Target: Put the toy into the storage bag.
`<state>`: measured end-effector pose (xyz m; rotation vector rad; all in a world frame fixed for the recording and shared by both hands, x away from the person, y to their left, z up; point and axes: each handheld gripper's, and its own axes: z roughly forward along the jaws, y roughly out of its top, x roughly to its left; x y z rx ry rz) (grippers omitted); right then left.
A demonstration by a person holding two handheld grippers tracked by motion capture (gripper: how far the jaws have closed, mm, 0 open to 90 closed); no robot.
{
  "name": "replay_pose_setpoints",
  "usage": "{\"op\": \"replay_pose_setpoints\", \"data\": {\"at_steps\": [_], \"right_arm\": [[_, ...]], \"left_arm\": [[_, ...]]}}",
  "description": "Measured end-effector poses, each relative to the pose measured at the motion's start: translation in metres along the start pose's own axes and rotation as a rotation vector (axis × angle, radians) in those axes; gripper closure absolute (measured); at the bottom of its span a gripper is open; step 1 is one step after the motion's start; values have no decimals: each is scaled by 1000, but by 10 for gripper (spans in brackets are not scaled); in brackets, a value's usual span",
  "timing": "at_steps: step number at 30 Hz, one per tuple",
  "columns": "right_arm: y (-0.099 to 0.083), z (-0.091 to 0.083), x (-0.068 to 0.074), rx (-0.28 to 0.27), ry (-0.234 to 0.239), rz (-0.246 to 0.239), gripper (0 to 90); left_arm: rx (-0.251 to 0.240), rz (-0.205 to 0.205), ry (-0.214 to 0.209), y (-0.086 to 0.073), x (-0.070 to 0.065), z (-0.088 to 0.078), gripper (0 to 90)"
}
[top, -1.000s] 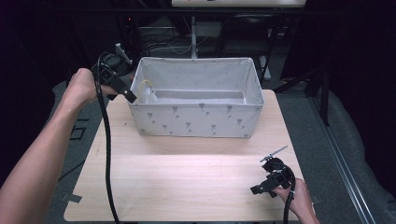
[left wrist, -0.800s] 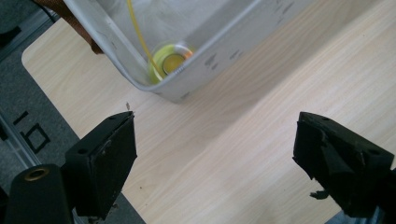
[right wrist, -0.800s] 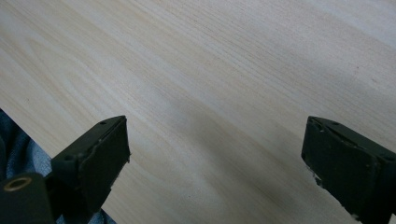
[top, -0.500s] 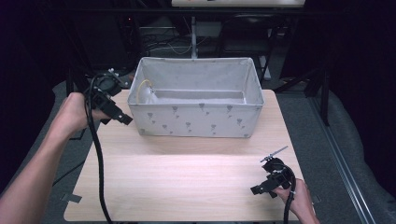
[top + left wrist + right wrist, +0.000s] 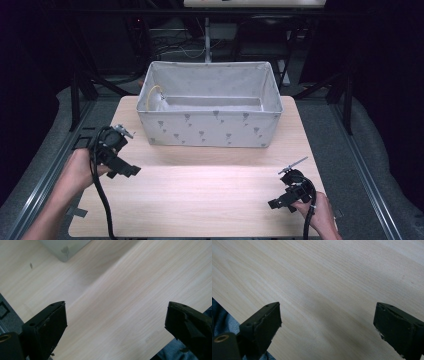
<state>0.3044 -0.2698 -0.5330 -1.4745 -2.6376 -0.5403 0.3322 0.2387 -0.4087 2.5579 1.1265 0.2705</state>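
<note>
The right gripper (image 5: 281,202) is held low at the near right corner of the table (image 5: 210,195), its jaws spread wide with nothing between them. The left gripper (image 5: 124,169) is held over the near left part of the table; its jaws have just been opening and are empty. The fabric bin (image 5: 210,131) stands further back at the table's middle, apart from both grippers. A yellowish cord (image 5: 151,96) is seen inside its left end. Both grippers are best lowered flat and kept clear of the bin.
</note>
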Motion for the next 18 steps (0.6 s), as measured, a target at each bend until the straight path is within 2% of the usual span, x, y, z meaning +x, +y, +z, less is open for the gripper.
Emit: {"op": "replay_pose_setpoints", "data": {"at_steps": [5,8,12,13,15,16,18], "right_arm": [[0,1,1,-3,11,9,75],[0,1,0,2,-1,2,74],[0,1,0,-6,-5,6,74],[0,2,1,-22,16,23,73],[-1,2,2,-40,16,35,72],[0,1,1,-21,-1,15,72],[0,0,0,-20,12,11,72]], "left_arm": [[18,-34,-22,-27,-9,29,1],[20,-51,-45,-39,-13,44,1],[-13,-92,-69,-55,-17,61,1],[-19,-94,-75,-58,-18,64,1],[-64,-116,-83,-68,-20,73,0],[-96,-118,-84,-71,-21,76,0],[-166,-108,-52,-77,-22,80,0]]}}
